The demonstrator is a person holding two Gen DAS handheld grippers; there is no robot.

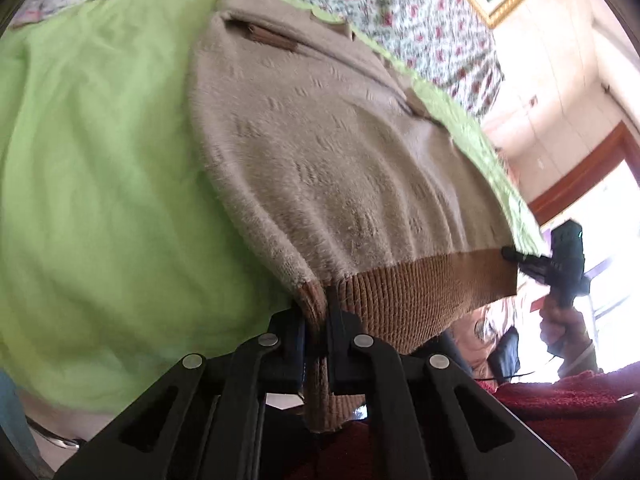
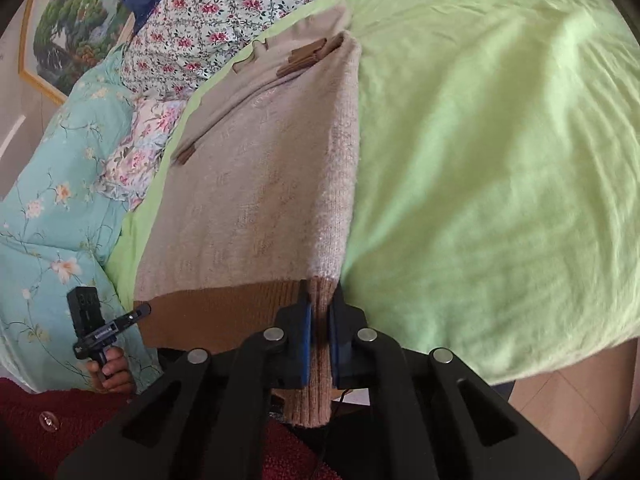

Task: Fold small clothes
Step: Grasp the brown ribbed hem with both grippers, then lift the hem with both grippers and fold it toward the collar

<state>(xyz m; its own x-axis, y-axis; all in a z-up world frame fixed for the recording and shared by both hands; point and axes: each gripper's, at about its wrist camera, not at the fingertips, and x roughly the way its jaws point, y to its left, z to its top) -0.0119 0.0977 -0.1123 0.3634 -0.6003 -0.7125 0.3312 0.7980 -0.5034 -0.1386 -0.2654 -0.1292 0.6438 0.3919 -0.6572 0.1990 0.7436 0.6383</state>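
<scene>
A small beige knit sweater (image 1: 320,140) with a brown ribbed hem (image 1: 420,292) lies on a light green blanket (image 1: 100,160). My left gripper (image 1: 316,320) is shut on the hem's left corner, which hangs between the fingers. My right gripper (image 2: 319,312) is shut on the hem's other corner (image 2: 320,360). The sweater (image 2: 260,184) stretches away from both grippers, sleeves folded in, brown cuffs (image 2: 308,56) at the far end. The right gripper also shows in the left wrist view (image 1: 510,255), the left one in the right wrist view (image 2: 144,310).
Floral bedding (image 2: 192,20) and a turquoise floral quilt (image 2: 52,208) lie beyond the blanket's far edge. A framed picture (image 2: 68,28) hangs on the wall. A dark red garment (image 1: 560,412) is near the grippers. Floor (image 2: 560,400) shows past the blanket edge.
</scene>
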